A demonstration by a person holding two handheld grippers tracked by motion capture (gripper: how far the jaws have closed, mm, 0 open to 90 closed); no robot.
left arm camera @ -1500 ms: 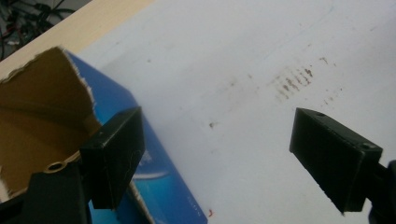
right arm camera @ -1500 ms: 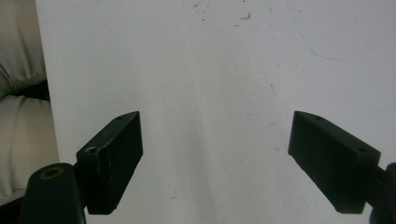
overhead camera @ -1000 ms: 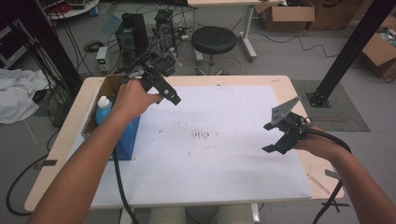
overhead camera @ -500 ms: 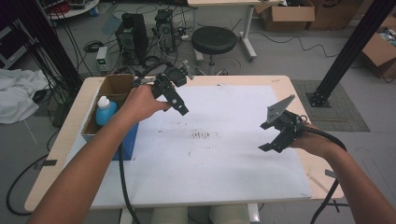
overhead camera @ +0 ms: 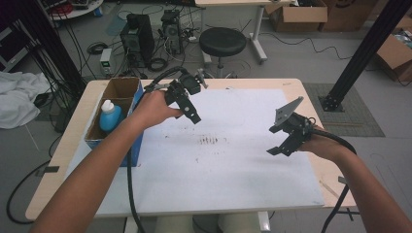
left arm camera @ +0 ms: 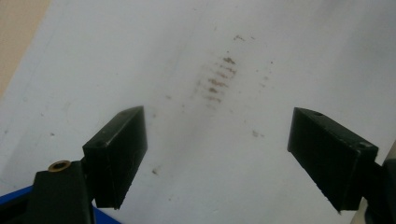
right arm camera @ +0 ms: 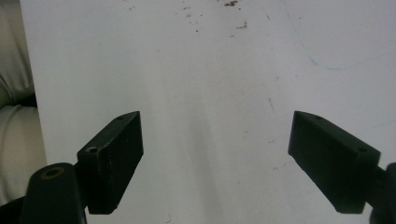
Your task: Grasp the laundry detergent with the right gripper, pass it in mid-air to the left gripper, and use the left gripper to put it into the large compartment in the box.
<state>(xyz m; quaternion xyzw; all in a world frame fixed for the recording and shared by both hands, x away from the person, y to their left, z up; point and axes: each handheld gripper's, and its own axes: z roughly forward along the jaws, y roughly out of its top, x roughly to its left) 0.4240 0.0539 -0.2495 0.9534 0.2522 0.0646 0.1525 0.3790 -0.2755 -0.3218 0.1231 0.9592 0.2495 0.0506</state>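
A white sheet (overhead camera: 233,160) covers most of the wooden table, with a patch of brown smudges (overhead camera: 210,141) near its middle. My left gripper (overhead camera: 188,108) hovers over the sheet's far left part, just right of the cardboard box, jaws wide open and empty. In the left gripper view, that gripper (left arm camera: 217,156) points down at the smudges (left arm camera: 218,77). My right gripper (overhead camera: 276,141) is held above the sheet's right side, open and empty. The right gripper view has its jaws (right arm camera: 217,161) spread over bare sheet, with a few specks (right arm camera: 236,25) ahead.
A cardboard box with blue sides (overhead camera: 121,90) stands at the table's left edge and holds a blue bottle with a white cap (overhead camera: 110,116). Beyond the table are a black stool (overhead camera: 222,42), computer towers and cables. A black post (overhead camera: 359,53) rises at the right.
My left gripper has moved right and slightly nearer, from over the box's edge out over the sheet. The right gripper has stayed almost where it was.
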